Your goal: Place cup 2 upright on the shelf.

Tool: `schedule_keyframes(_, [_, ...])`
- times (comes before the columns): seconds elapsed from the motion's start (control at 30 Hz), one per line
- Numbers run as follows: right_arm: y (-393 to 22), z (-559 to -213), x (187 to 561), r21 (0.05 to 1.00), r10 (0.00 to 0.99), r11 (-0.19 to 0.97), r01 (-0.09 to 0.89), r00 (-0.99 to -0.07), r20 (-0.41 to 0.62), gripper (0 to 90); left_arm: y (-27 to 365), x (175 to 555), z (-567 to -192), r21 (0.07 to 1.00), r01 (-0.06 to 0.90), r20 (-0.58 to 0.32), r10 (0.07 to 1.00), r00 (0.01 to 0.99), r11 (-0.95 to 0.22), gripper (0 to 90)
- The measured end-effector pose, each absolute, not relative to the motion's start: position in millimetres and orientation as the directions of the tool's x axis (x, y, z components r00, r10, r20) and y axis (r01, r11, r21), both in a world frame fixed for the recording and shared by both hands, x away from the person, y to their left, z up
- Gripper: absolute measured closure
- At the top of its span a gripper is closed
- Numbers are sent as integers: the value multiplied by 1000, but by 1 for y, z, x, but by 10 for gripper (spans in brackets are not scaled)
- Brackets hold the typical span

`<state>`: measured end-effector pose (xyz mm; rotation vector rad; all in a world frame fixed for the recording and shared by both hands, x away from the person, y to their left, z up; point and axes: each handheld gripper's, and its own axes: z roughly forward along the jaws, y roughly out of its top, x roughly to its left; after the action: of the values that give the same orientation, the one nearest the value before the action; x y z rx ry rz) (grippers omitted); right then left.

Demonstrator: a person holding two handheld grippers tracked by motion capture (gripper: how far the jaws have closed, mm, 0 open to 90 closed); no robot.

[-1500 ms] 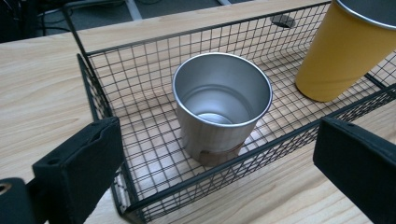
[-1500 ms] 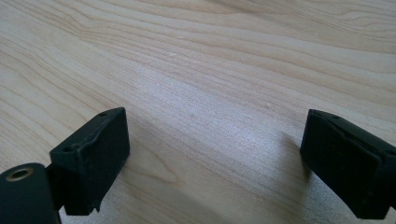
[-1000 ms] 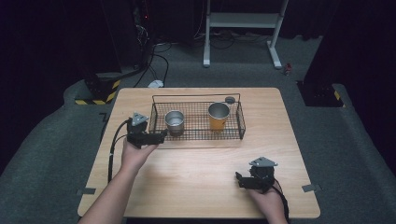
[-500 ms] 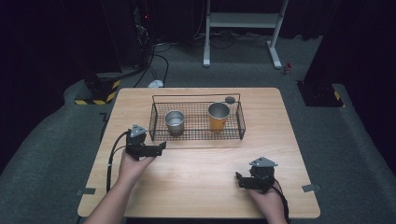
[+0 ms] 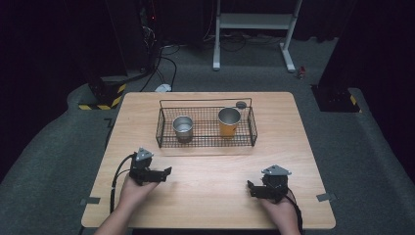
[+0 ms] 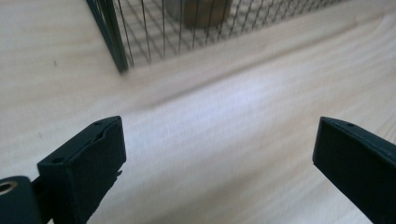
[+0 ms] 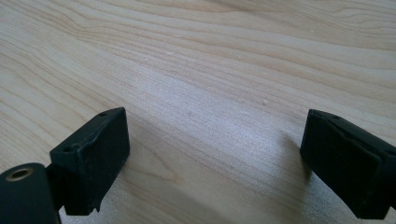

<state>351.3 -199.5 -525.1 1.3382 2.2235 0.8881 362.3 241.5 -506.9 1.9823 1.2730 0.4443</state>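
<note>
Currently, both grippers are resting low over the counter [image 5: 210, 196] at its 6 o'clock edge, and neither is holding anything. The left gripper [image 5: 165, 172] is sitting at about 7 o'clock of the counter, its jaws standing wide apart and pointing toward 3 o'clock; in the left gripper view the gap between them is showing bare wood, with a corner of the wire basket [image 6: 116, 51] lying ahead. The right gripper [image 5: 250, 187] is sitting at about 5 o'clock, jaws likewise spread wide over bare wood and pointing toward 9 o'clock.

The wire basket [image 5: 206, 142] is standing at the counter's centre, toward 12 o'clock, well apart from both grippers. Inside it, the steel cup [image 5: 182, 128] is standing upright at the 9 o'clock side and the orange cup [image 5: 229, 121] upright at the 3 o'clock side, apart from each other. A small dark disc [image 5: 241, 104] is lying just beyond the basket's far rim.

Judging by this layout, the cups are being contained in the basket, while the grippers are idling open at a rest posture clear of it.
</note>
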Motion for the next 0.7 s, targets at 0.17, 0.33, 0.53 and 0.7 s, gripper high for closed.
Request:
schedule_keyframes(0.17, [-199,-525,351,693,887,337,638,-462,-7,80,243,345,-521,717,643,-74,889,453,-269,33])
schedule_keyframes(0.33, [-200,-525,350,693,887,338,636,-462,-9,80,235,329,-530,724,620,-18,891,454,-301,53])
schedule_keyframes(0.53, [-200,-525,351,693,886,339,637,-463,-8,79,232,329,-530,716,622,9,894,448,-319,30])
schedule_keyframes(0.7, [-200,-525,351,693,887,339,637,-463,-8,79,232,330,-530,714,621,11,892,451,-323,27])
